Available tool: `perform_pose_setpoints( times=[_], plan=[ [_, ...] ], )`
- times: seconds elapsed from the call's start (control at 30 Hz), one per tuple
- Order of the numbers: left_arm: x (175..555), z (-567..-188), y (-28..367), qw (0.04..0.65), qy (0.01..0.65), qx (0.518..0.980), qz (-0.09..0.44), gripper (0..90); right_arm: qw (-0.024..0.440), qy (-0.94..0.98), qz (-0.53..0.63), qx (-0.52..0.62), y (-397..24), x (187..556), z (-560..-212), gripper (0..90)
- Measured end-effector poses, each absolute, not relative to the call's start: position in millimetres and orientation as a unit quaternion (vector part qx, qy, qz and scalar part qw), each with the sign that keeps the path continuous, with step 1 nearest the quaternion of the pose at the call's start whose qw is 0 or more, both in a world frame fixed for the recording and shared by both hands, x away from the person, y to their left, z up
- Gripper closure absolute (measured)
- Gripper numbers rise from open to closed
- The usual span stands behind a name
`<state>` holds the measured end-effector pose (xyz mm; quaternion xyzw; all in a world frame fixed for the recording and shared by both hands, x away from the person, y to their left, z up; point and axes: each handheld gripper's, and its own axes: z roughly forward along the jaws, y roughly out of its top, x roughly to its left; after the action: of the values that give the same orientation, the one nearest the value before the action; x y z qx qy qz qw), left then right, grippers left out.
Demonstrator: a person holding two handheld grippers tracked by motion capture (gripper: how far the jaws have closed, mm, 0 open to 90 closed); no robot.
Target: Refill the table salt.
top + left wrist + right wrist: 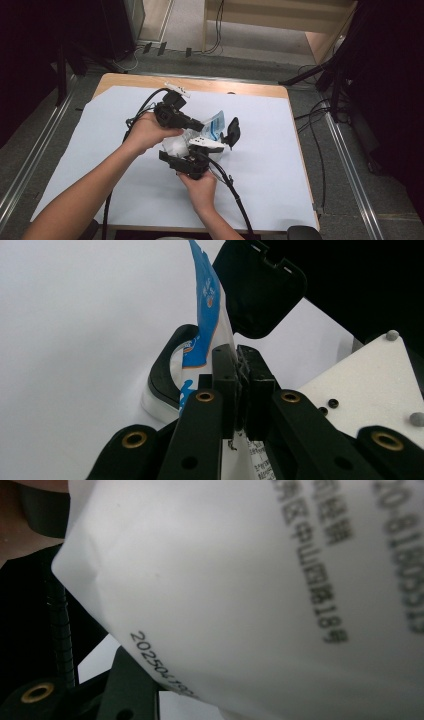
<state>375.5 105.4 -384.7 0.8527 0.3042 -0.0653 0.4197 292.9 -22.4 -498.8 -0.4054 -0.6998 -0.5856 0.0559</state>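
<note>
White-and-blue printed pouch (207, 315) pinched in left tongs (239, 385).

A lab or recording studio set-up: a small wooden bench (280, 91) covered with a white sheet (270, 165) stands on grey carpet (345, 200), black stand legs (310, 75) at its far right corner, cables (315, 125) trailing over the floor, metal floor rails (352, 170) along both sides, and pale wooden furniture (280, 20) beyond the far edge.

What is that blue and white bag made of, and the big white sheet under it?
The blue and white bag looks like thin, glossy plastic film: it creases where the left gripper pinches it, and print shows on its smooth white side. The white sheet on the table looks matte, probably paper or thin board; hard to tell which.
</note>
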Motion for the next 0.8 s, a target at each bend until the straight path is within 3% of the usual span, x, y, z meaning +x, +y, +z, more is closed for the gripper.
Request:
perform_pose_setpoints(
  times=[0.8],
  plan=[
    [376.0,-383.3,103.6,0.417,0.299,0.856,-0.065,89.0,0.052,-0.703,-0.585,-0.401,-23.2,292.8,-496.6,52.9]
  ],
)
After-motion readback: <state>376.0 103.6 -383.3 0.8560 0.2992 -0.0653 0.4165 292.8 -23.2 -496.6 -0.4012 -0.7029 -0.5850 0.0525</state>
